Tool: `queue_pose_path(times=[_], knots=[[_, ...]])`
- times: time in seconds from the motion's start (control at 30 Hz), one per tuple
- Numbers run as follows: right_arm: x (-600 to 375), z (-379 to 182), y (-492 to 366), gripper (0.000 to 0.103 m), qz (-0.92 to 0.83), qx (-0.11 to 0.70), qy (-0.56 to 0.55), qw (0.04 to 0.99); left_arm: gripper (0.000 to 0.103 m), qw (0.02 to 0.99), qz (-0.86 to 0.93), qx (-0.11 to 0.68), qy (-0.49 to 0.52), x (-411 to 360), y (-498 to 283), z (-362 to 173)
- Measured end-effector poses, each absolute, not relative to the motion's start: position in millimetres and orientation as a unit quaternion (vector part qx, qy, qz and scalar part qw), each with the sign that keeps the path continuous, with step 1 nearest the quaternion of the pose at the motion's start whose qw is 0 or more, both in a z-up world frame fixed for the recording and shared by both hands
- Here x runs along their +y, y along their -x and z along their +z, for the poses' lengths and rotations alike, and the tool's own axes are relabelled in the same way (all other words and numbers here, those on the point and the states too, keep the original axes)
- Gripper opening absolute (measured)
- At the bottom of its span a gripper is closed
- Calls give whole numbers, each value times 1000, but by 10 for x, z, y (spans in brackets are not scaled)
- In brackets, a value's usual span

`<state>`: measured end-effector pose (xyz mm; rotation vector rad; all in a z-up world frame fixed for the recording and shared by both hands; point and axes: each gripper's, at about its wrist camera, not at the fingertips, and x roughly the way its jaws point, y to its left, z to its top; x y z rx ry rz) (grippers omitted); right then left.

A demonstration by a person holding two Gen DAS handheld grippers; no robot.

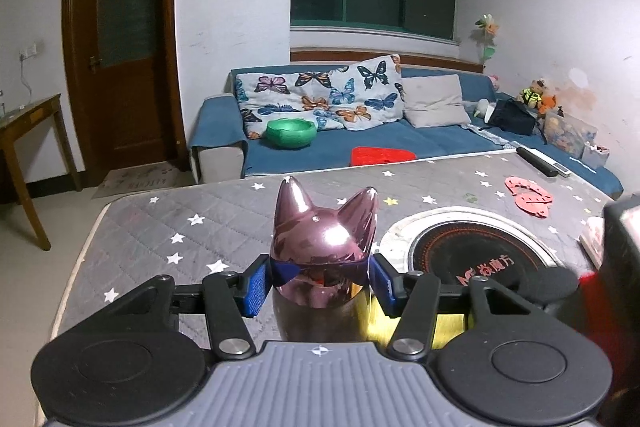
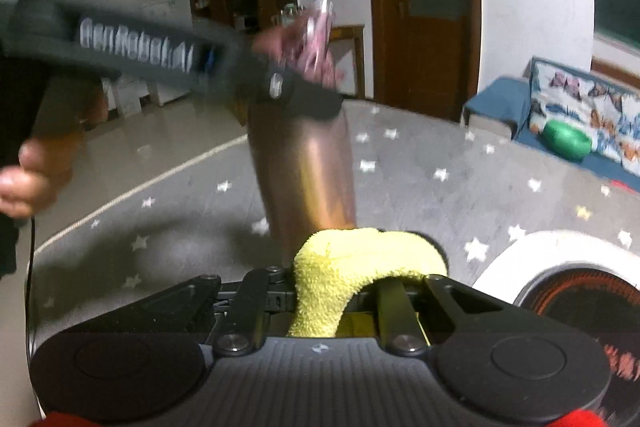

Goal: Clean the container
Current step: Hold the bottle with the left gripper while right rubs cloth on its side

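Observation:
A shiny pink-bronze container with a cat-ear lid (image 1: 325, 247) stands upright on the grey star-patterned table cover (image 1: 192, 223). My left gripper (image 1: 320, 281) is shut on it just below the lid, its blue pads (image 1: 256, 285) pressing both sides. In the right wrist view the container's body (image 2: 306, 175) shows blurred, with the left gripper (image 2: 296, 87) clamped near its top. My right gripper (image 2: 360, 283) is shut on a yellow cloth (image 2: 360, 259), which is pressed against the lower part of the container. The cloth also shows in the left wrist view (image 1: 420, 323).
A round induction cooktop (image 1: 476, 251) is set in the table to the right of the container. Red paper cutouts (image 1: 528, 195) and a dark remote (image 1: 540, 163) lie farther right. A blue sofa (image 1: 400, 143) with a green bowl (image 1: 291, 133) stands behind the table.

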<state>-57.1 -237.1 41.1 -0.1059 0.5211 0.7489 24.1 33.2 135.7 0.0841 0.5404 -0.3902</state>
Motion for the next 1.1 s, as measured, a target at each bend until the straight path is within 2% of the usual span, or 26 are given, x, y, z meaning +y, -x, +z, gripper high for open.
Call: queue_pose_path(times=[0.23, 0.8, 1.0, 1.1], knots=[[-2440, 822, 742, 13, 375, 164, 67, 910, 56, 946, -192, 259, -39, 353, -262, 1386], [-2356, 204, 584, 13, 375, 265, 83, 884, 56, 937, -232, 241, -97, 311, -170, 1321], [-2385, 411, 609, 13, 373, 238, 84, 893, 56, 930, -254, 242, -107, 345, -181, 1320], [-2422, 628, 643, 13, 377, 198, 92, 900, 56, 928, -261, 245, -103, 382, -217, 1320]])
